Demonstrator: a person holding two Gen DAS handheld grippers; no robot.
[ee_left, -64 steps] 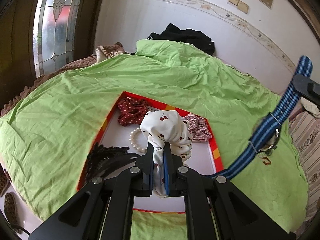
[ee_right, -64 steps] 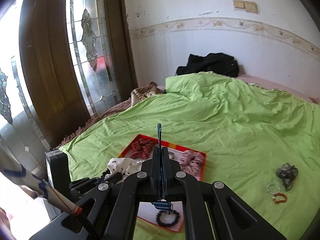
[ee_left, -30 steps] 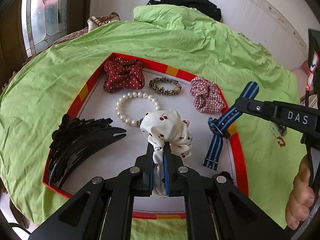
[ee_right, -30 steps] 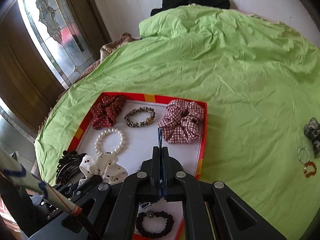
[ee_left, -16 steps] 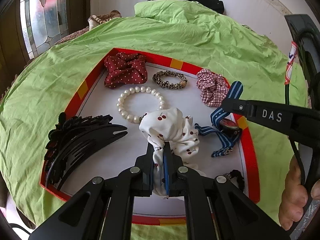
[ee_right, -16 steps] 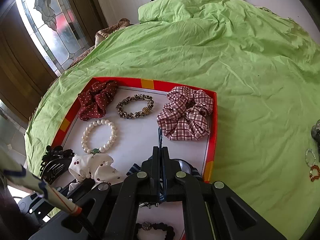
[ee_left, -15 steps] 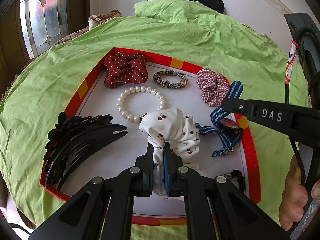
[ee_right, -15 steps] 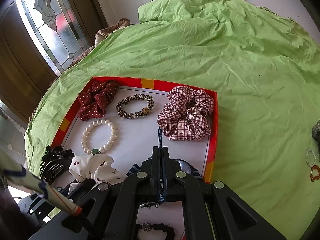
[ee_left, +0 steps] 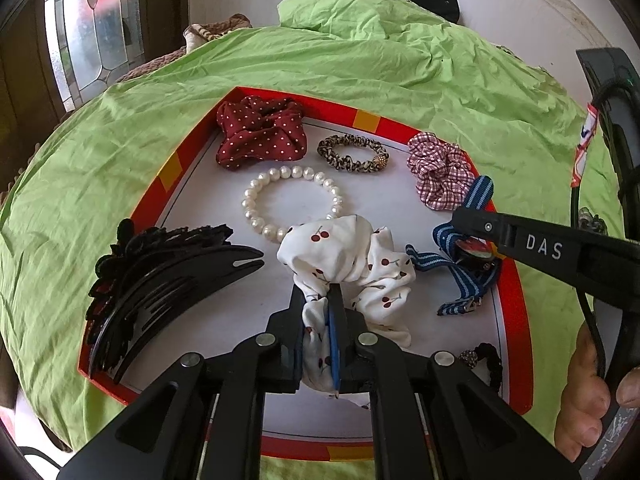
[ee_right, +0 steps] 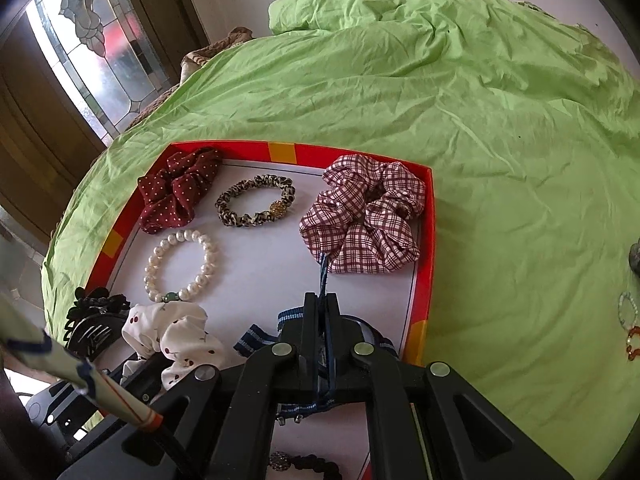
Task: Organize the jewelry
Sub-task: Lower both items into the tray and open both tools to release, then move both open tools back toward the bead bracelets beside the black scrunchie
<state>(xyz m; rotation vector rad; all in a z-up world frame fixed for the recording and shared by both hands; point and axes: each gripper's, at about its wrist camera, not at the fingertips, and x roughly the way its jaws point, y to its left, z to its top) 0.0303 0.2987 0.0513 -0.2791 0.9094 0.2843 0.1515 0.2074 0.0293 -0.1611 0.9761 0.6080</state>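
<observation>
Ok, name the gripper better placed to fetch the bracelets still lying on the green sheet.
Right. The right gripper sits by the tray's right rim, nearest the loose bracelets on the sheet. It must first release the striped watch. The left gripper holds the cherry scrunchie mid-tray.

Glossy pearl bracelet [ee_left: 291, 201]; crumpled cloth bedsheet [ee_right: 500, 128].

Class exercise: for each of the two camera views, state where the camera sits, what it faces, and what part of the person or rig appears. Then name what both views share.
Left wrist: sits on the left gripper, faces the red tray; its fingers pinch the cherry scrunchie; a bare hand shows right.
Right wrist: sits on the right gripper, faces the tray from its right side; its fingers pinch the striped watch strap.
Shared: tray, pearl bracelet, plaid scrunchie.
</observation>
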